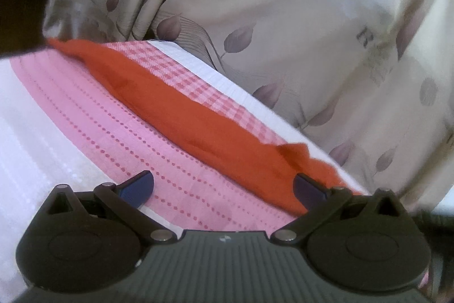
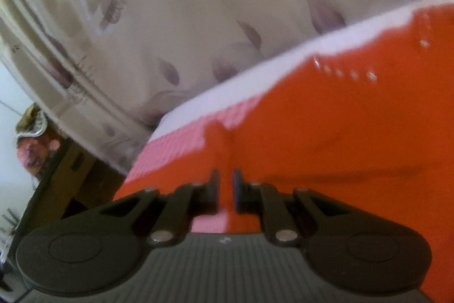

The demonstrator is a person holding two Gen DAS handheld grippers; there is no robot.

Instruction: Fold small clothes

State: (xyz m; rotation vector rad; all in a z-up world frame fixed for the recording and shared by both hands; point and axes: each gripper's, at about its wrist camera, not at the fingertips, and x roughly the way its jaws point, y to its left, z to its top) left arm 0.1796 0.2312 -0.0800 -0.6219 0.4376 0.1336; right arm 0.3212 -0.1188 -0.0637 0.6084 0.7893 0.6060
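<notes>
Showing an orange garment (image 1: 181, 107) lying on a pink cloth (image 1: 119, 138), with a leaf-printed curtain (image 1: 283, 33) just behind the cloth; the curtain's grey lettering is too blurred to read. The left gripper (image 1: 224, 186) hovers spread wide over the cloth, grasping nothing. The right gripper (image 2: 226, 190) is clenched on a fold of the garment.
</notes>
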